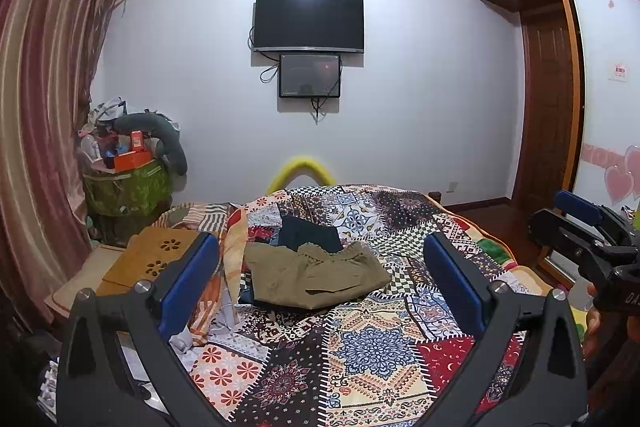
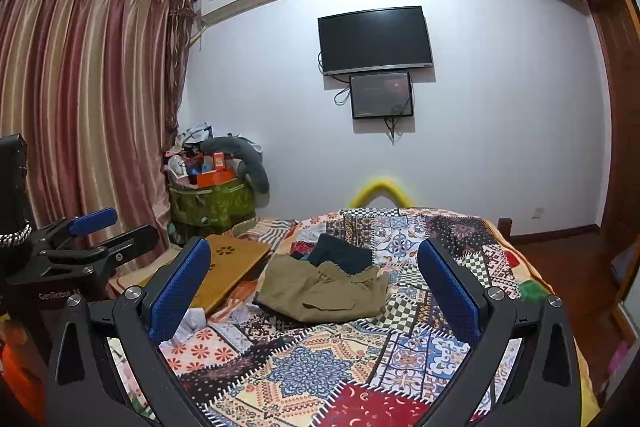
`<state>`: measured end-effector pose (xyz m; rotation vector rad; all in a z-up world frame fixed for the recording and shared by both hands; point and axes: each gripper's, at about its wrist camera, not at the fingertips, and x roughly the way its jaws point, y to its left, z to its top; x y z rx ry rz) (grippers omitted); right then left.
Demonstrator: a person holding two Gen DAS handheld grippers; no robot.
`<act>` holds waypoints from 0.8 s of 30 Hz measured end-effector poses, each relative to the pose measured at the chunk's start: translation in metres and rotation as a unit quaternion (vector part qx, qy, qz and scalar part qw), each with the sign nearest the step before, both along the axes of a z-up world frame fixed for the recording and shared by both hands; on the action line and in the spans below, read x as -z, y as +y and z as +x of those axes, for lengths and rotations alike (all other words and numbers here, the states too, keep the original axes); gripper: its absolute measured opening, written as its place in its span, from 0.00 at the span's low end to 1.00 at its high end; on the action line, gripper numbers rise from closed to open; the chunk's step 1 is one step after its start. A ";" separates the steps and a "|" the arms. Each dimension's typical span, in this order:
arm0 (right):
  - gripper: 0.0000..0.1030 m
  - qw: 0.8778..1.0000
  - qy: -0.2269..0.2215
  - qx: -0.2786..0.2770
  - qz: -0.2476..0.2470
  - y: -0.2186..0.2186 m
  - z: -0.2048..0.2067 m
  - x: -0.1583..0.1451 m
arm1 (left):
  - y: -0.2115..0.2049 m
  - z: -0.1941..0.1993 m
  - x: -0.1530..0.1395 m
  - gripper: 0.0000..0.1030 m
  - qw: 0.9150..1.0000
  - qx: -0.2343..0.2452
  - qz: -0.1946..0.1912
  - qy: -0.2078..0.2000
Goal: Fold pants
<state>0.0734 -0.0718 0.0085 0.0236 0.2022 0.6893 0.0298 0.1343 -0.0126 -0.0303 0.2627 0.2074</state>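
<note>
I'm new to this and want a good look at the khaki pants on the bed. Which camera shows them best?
The left wrist view: the pants lie centred, larger, their whole outline clear. The right wrist view shows the same pants slightly smaller, also unblocked, between its open tongs.

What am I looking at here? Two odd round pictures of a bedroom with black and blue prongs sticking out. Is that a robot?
No robot: a person holds one pair of tongs in each hand, each with a wide-angle camera looking along its blue pads. One picture is from the left tongs, the other from the right tongs. Both are open and hold nothing. Ahead, on the patchwork bedspread, lie olive-brown pants, loosely folded, partly covering a dark garment. Each camera also glimpses the other tongs at its edge.
</note>
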 end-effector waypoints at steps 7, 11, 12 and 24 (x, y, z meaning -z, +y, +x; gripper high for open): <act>1.00 1.000 0.000 0.002 0.001 -0.001 -0.001 -0.001 | -0.004 0.002 0.000 1.00 1.000 0.010 0.003 0.004; 1.00 1.000 0.000 0.003 0.000 -0.001 -0.001 -0.002 | -0.007 0.002 -0.001 1.00 1.000 0.014 0.005 0.004; 1.00 1.000 -0.001 0.003 0.000 -0.001 0.000 -0.001 | -0.007 0.002 -0.001 1.00 1.000 0.016 0.005 0.004; 1.00 1.000 0.000 0.004 -0.001 -0.002 0.000 -0.002 | -0.008 0.002 -0.002 1.00 1.000 0.027 -0.003 0.008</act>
